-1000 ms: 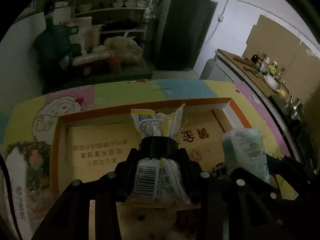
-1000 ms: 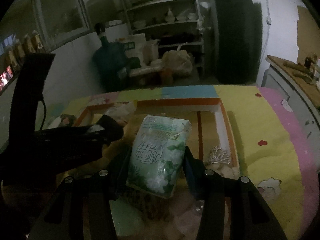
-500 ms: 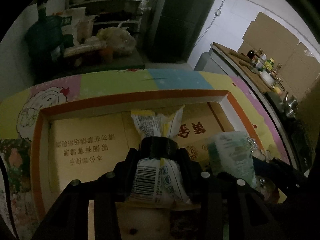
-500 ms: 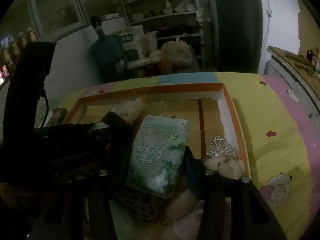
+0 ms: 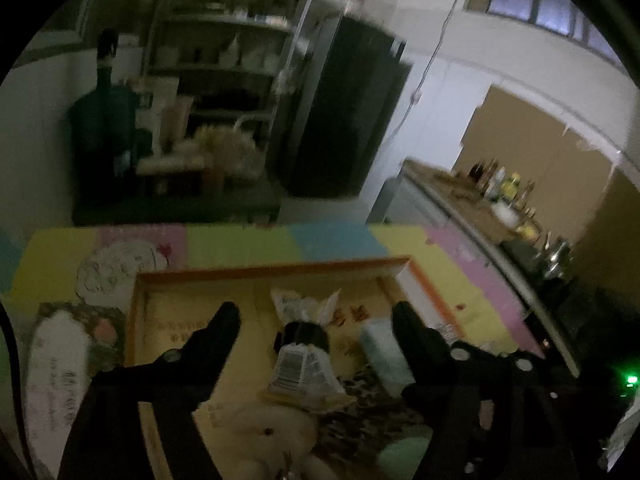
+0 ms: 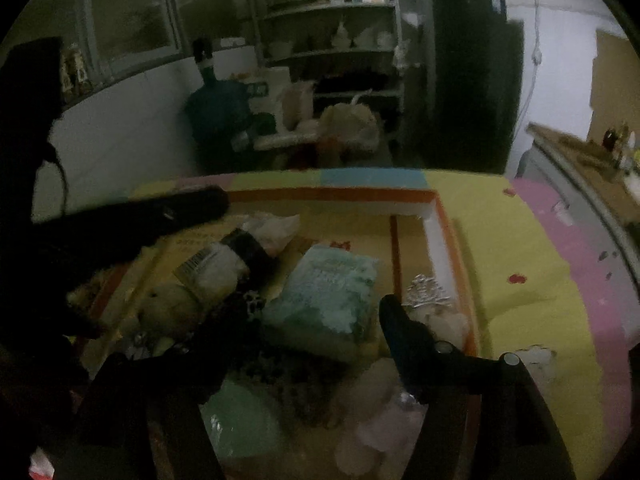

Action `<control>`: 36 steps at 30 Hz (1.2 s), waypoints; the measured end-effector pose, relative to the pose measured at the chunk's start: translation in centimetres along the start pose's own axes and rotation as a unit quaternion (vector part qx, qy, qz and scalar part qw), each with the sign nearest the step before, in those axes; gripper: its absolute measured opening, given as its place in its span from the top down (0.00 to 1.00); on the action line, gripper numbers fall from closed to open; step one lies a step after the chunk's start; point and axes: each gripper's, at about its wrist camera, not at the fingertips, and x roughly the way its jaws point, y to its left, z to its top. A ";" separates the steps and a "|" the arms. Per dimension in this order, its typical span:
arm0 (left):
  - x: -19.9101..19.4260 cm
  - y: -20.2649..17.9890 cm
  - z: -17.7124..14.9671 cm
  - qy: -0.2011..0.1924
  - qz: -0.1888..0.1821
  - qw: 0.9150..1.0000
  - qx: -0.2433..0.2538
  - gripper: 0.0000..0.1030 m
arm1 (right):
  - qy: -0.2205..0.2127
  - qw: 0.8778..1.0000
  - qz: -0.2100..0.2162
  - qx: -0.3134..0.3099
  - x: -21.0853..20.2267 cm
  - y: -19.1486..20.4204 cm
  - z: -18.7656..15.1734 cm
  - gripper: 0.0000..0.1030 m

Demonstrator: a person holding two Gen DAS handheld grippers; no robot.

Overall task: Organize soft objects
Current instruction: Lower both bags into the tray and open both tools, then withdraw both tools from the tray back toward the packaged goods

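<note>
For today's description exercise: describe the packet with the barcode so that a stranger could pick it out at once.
Find the shallow orange-rimmed cardboard box on the pastel patchwork cloth. Inside it, left of the pale green tissue pack, the white crinkly plastic packet leans on a cream plush toy. It alone has a black band round its middle and a barcode.

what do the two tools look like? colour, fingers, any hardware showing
Both look alike: the left tool and right tool are matte black, each with two tapered, rounded fingers on angular black arms. Small silver screw heads mark the joints. No markings are legible; no hands or sleeves show.
</note>
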 end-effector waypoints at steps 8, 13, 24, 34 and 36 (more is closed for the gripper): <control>-6.2 0.1 -0.3 -0.076 -0.004 0.997 0.030 0.11 | -0.034 0.999 0.001 -0.001 -3.4 1.8 -0.9 0.32; -9.2 0.9 -1.3 -0.068 0.031 0.996 0.039 0.11 | -0.076 0.997 -0.019 0.021 -7.0 4.5 -2.2 0.32; -18.2 5.9 -6.8 -0.103 0.020 0.994 0.038 0.11 | -0.193 0.979 0.014 0.065 -13.9 14.1 -7.4 0.31; -25.6 11.0 -11.5 -0.140 0.046 0.984 0.101 0.17 | -0.170 0.979 0.083 0.074 -12.7 21.5 -10.8 0.31; -26.4 12.7 -11.8 -0.132 0.059 0.983 0.115 0.17 | -0.157 0.981 0.092 0.064 -12.2 23.1 -11.1 0.31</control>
